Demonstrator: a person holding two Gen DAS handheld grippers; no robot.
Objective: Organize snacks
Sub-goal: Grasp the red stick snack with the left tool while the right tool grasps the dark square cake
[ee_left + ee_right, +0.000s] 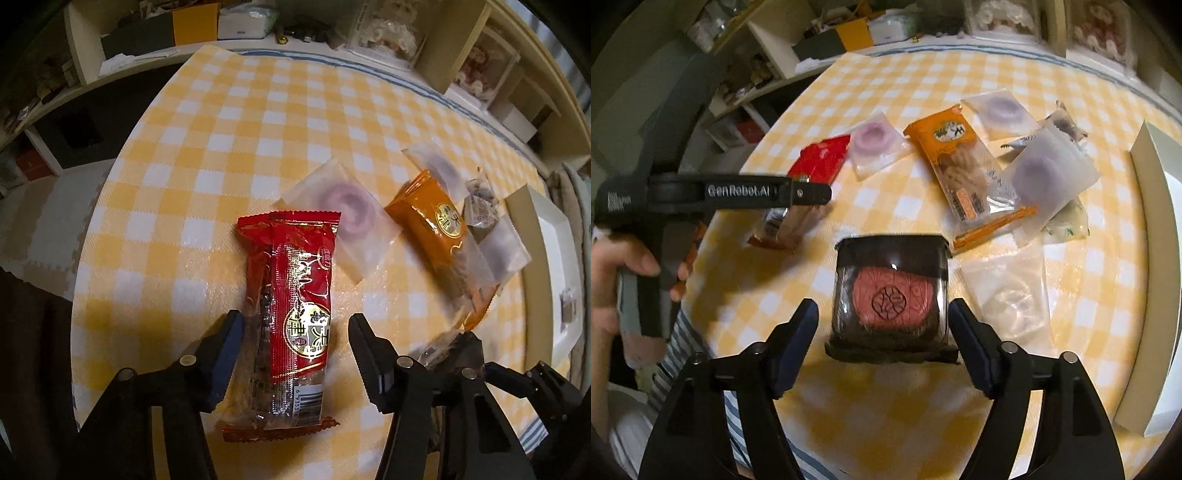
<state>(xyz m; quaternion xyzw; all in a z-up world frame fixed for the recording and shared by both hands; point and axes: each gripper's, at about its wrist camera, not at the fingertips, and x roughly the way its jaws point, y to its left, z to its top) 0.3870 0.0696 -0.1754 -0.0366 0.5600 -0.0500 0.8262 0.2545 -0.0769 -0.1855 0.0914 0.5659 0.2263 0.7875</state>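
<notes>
Straddling the red pack (291,317) at lower centre of the tabletop (155,206), the wide-open left hand-held gripper (295,328) should close across its middle (slippery film), while the right hand-held gripper (882,314) gapes around the dark cake pack (892,295).

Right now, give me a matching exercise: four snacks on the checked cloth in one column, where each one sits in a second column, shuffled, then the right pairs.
Things:
1. red snack pack
2. dark-wrapped pink pastry
3. orange snack pack
4. clear empty-looking bag

Places:
A. in the middle of the pile, partly under a frosted pouch
B. between the open fingers of the left gripper
C. flat on the cloth, right of the dark-wrapped pastry
D. between the open fingers of the right gripper

Pairs: 1-B, 2-D, 3-A, 4-C
</notes>
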